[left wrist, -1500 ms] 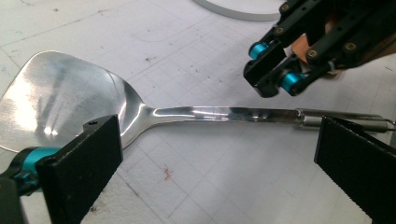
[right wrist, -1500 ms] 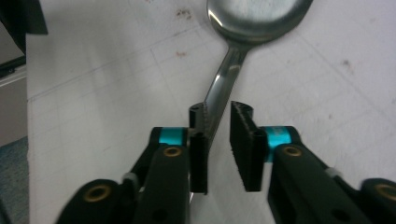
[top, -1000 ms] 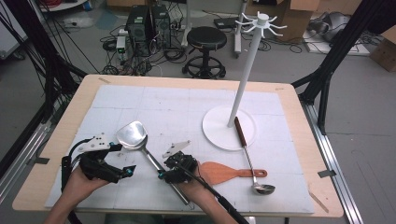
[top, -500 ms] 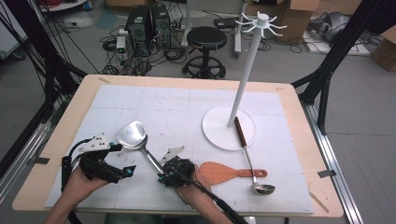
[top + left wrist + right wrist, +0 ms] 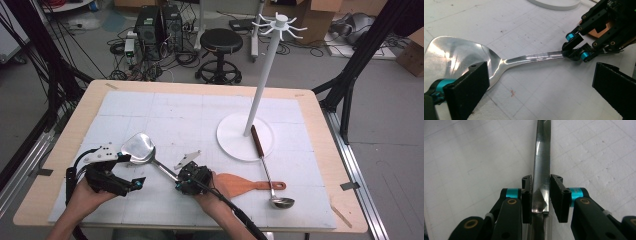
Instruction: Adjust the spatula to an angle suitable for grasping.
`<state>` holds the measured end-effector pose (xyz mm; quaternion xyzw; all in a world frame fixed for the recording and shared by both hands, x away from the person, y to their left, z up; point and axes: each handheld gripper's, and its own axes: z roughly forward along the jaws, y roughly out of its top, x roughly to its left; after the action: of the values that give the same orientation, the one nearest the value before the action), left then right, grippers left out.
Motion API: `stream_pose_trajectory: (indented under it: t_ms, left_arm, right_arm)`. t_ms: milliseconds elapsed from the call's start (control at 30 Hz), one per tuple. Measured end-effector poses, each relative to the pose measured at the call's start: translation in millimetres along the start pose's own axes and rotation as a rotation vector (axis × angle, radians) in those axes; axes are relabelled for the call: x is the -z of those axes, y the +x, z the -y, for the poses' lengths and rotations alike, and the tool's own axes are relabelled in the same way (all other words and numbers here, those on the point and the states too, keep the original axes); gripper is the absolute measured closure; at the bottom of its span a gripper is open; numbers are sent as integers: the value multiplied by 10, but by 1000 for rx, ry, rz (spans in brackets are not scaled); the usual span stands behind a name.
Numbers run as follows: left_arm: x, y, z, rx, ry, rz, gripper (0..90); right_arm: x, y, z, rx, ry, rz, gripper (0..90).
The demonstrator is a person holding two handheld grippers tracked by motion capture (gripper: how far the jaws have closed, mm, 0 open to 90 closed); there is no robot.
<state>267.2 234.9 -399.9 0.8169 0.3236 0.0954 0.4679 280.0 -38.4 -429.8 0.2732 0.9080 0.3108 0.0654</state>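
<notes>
two tongs, right tongs (image 5: 541,195) closing around unmarked steel spatula (image 5: 541,162) handle, left tongs (image 5: 536,92) wide

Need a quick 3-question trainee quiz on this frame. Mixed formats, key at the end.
1. True or false: the metal spatula hangs from the white stand.
2. Which part of the metal spatula sits between the jaws of the right gripper? A) blade B) handle C) none of it
3. Fill in: the ladle lies with its handle across the stand's round ____.
Key:
1. False. It lies flat on the table.
2. B. The jaws have just been closing, and their pads now meet the sides of the handle.
3. base
</notes>
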Motion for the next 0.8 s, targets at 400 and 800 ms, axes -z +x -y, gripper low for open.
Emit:
stream_pose_trajectory:
  t_ms: [400,800]
  left_arm:
    - [-2,-4,-3,-2,0,2,17]
    - [-12,-8,-5,-4,2,3,17]
  right_arm:
    - [57,-31,-73,25,42,2,736]
    - [107,-169,-156,70,70,-34,737]
